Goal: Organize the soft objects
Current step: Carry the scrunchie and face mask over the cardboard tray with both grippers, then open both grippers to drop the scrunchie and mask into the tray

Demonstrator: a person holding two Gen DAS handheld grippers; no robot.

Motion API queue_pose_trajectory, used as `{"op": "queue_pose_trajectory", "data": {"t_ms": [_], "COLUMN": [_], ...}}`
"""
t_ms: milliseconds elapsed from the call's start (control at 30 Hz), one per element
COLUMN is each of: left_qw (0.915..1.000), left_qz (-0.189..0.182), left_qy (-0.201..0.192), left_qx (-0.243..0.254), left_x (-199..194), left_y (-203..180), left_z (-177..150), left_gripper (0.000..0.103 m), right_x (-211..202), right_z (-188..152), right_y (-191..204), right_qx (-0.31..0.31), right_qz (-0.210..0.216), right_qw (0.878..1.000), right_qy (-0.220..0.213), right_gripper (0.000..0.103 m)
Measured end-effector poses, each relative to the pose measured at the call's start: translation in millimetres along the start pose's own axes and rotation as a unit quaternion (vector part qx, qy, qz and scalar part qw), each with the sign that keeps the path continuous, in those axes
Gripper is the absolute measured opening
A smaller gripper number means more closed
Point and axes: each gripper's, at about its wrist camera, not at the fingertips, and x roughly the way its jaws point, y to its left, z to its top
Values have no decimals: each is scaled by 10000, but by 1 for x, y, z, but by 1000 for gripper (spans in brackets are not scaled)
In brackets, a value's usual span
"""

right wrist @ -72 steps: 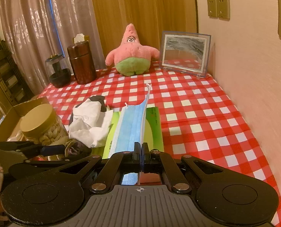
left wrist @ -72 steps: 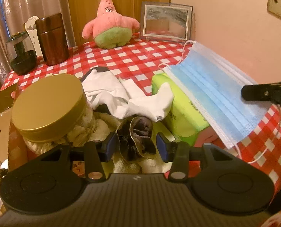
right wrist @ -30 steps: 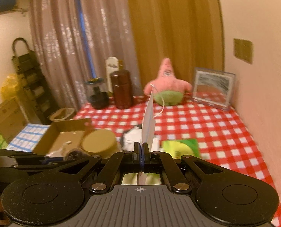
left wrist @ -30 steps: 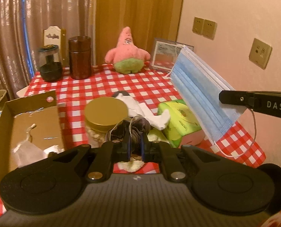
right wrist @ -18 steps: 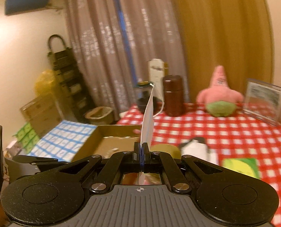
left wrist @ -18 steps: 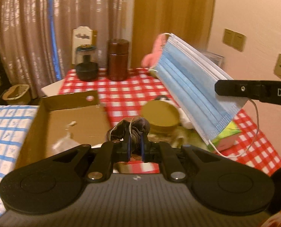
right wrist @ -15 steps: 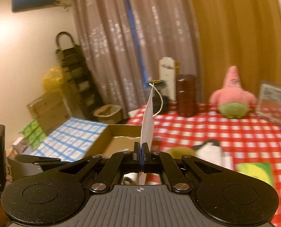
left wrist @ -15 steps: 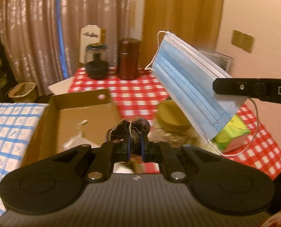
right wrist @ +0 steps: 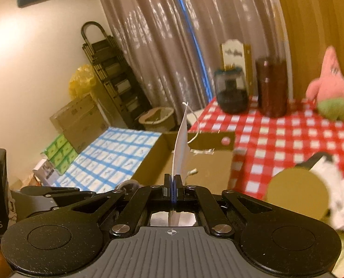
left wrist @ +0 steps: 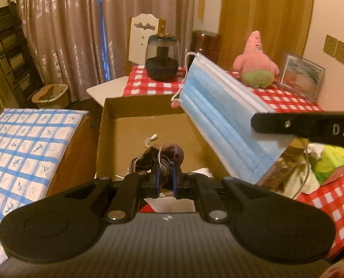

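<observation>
- Now our left tool [left wrist: 164,175] has its jaws pinched on a dark, crumpled sock-like bundle of cloth [left wrist: 159,158], which hangs just ahead of the tips over the open brown cardboard box [left wrist: 135,139].
- Our right tool [right wrist: 173,183] has its jaws pressed together on the lower edge of a pale blue pleated face mask [left wrist: 223,118]; from the left tool it hangs up and to the right, over the box's right side, while along the right tool's own fingers we see it edge-on as a thin white sheet [right wrist: 180,148].
- The mask looks very light and floppy, we judge, and its ear loops dangle and could snag on the box wall, so taking it by the hemmed edge, as we do, seems the sensible hold.
- The dark bundle is soft and squashy; a pinch through its bulk should hold, though a loose thread or elastic trails over it.
- Beyond the right tool, on the red-and-white checked tabletop [left wrist: 288,98], sit a pink star-shaped plush toy [left wrist: 255,63] and, nearer, a gold-lidded jar [right wrist: 297,195] with white cloth beside it.
- We judge both soft things are ready to be lowered into the box; neither has been let go yet.
</observation>
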Motion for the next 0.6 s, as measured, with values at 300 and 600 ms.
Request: {"op": "queue_pose_trajectory", "data": {"t_ms": [300,600], "left_qw": [9997,9991], "left_qz": [50,204], "left_qy": [218,325], "left_qx": [-96,-172], "left_x": [36,53], "left_y": [20,25], "left_z": [-7,-14], "left_gripper": [9,29], "right_x": [44,60], "right_z": [0,-10], "right_y": [-15,-31], "right_qx": [264,411], "right_qz": [116,15], "right_qw": [9995,9987], "right_qy": [99,307], "right_gripper": [1,23]}}
